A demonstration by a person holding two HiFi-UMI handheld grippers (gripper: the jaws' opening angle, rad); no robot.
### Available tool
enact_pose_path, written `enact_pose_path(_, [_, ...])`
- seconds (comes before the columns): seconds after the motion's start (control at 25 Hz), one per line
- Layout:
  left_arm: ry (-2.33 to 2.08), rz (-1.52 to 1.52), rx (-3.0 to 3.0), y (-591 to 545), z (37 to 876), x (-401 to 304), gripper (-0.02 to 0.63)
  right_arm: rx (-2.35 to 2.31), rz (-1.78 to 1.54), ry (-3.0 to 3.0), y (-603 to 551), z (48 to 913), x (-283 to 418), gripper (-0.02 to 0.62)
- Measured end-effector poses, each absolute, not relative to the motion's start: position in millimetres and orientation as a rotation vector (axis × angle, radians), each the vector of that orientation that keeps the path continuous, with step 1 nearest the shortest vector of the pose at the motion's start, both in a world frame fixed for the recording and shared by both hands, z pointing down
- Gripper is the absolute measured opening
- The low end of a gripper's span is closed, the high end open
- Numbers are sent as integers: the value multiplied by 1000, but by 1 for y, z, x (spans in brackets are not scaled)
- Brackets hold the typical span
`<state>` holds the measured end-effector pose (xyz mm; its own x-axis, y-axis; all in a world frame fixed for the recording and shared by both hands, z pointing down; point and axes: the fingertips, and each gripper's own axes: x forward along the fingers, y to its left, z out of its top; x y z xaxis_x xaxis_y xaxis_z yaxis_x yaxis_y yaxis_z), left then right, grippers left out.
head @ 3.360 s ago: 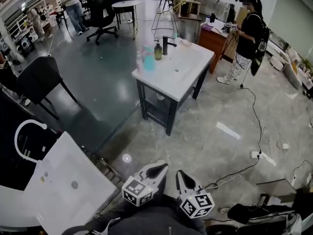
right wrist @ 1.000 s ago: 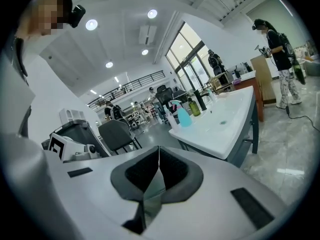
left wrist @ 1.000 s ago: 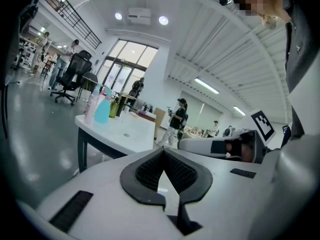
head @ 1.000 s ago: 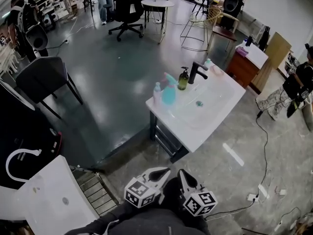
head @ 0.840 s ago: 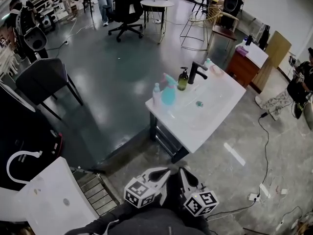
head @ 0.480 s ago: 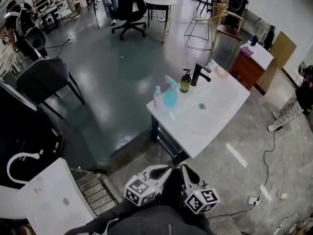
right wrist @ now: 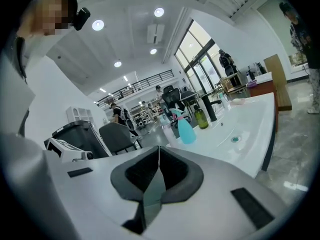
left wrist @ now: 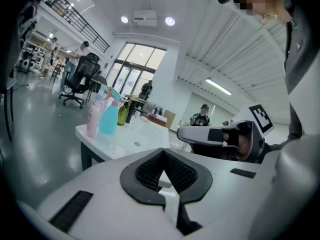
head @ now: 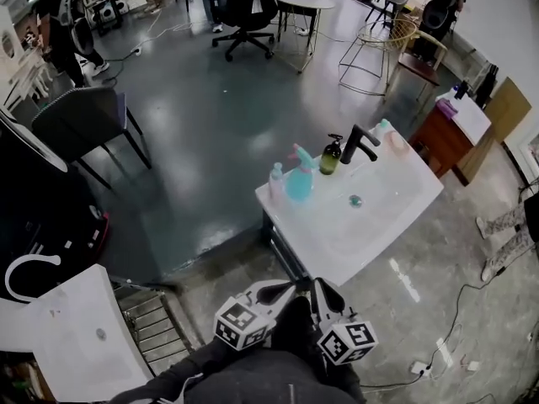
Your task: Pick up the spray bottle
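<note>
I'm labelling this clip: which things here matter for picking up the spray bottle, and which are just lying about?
Belong to the job:
- teal spray bottle
- left gripper and right gripper, both shut and empty
- white sink counter that the bottle stands on

Just lying about:
- pink bottle
- green soap dispenser
- black faucet
- grey chair
</note>
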<state>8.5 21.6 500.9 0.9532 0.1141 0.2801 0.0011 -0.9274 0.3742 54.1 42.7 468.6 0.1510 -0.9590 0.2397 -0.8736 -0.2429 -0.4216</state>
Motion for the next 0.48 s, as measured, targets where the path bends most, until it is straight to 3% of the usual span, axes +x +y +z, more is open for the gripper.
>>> enact_pose_path(0.48, [-113, 404, 2707, -16, 496, 73, 5, -2156, -753, 1913, 10, 469, 124, 11])
